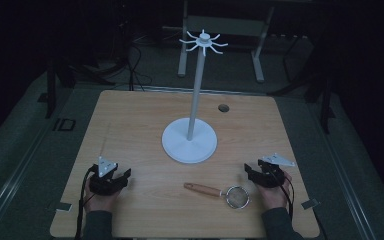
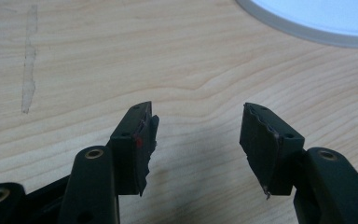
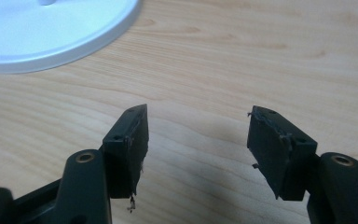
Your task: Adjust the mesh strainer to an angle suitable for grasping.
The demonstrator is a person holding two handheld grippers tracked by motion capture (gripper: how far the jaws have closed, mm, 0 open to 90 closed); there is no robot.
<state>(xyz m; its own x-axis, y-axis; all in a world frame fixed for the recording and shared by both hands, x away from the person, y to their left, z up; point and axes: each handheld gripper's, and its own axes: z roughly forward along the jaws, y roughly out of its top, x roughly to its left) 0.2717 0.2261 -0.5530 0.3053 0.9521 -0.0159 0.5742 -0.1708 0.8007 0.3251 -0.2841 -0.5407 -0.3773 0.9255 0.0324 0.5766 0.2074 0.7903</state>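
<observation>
— Strainer first: where does it lie?

— Flat on the wooden bench, near the front edge and right of the middle. Its round mesh bowl is toward the right gripper, and its wooden handle runs off to the left, tilted slightly away from the person.

— Is anything touching it?

— No. The right gripper sits just beside the mesh bowl, up and to the right of it, apart from the rim. The person's hand wraps around its back end near the bench's right front corner.

— How do its fingers stand?

— Wide apart in the right gripper view, with only bare wood grain in the gap between them. They point over the bench toward the white base of the stand, which fills the upper left corner of that view.

— And the left gripper?

— Near the left front corner of the bench, well apart from the strainer. Its fingers are spread wide too, with bare wood between them. The rim of the white base curves across the upper right of the left gripper view.

— Describe the stand.

— White stand, upright around the middle of the bench: a round flat base, a thin pole, and a ring of short curved hooks at the top. It is clear of both grippers. A small dark round hole sits in the bench behind it to the right.
</observation>
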